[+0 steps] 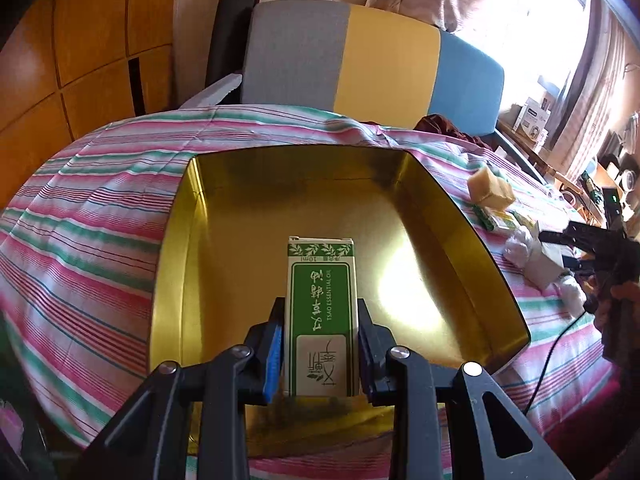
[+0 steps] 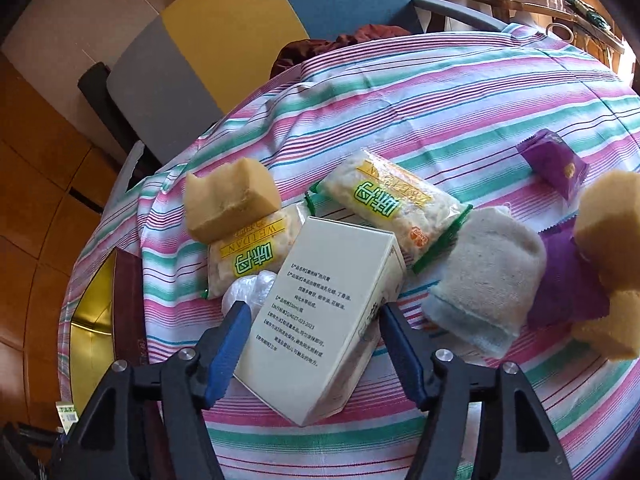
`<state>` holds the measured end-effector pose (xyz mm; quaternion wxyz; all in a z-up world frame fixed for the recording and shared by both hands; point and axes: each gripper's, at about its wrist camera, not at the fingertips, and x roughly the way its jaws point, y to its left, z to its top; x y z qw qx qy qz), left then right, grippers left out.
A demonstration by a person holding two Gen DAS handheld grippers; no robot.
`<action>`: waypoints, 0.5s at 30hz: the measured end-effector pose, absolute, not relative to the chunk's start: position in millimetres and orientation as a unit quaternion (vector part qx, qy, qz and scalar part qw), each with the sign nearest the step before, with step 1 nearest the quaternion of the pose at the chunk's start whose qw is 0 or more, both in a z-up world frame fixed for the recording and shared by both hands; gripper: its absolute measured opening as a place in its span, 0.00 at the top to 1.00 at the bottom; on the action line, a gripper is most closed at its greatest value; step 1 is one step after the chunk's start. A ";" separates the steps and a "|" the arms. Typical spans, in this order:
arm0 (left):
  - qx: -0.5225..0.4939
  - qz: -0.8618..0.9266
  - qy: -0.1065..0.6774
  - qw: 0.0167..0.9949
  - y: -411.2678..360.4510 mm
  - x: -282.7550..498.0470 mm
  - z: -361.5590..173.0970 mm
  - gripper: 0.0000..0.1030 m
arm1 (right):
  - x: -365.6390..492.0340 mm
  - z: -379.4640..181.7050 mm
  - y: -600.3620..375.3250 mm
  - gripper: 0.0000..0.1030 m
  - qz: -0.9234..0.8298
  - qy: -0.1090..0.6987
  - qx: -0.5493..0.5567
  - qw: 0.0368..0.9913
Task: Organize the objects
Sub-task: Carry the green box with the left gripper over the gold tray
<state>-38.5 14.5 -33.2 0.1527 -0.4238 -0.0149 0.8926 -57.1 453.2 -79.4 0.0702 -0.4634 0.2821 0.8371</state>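
My left gripper (image 1: 320,312) is shut on a green and white essential oil box (image 1: 320,312) and holds it over the open gold tin (image 1: 460,216). My right gripper (image 2: 312,312) is open, its fingers on either side of a white box with printed text (image 2: 320,312) that lies on the striped cloth (image 2: 440,92). The pads do not press it. Around the white box lie two snack packets (image 2: 396,204) (image 2: 248,256), a tan sponge (image 2: 232,200), a grey folded cloth (image 2: 488,276) and a crumpled plastic bag (image 2: 250,286).
A purple packet (image 2: 556,164) and more tan sponge pieces (image 2: 608,216) lie at the right. The gold tin's edge (image 2: 92,312) shows at the left of the right wrist view. A grey, yellow and blue chair back (image 1: 360,60) stands behind the table. The right gripper shows at the right edge (image 1: 592,248).
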 end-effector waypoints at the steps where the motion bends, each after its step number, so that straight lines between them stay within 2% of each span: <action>1: -0.429 0.890 -0.026 0.154 11.3 -45.5 -32.4 0.70 | -56.4 -80.2 454.3 0.37 0.837 0.284 -0.463 0.066; 5: -0.437 0.889 -0.022 0.135 9.1 -79.6 -28.3 0.70 | -57.8 -83.9 460.4 0.37 0.830 0.308 -0.461 0.064; 15: -0.468 0.883 0.012 0.048 2.0 -168.6 -45.8 0.69 | -61.2 -82.4 457.5 0.36 0.828 0.299 -0.469 0.068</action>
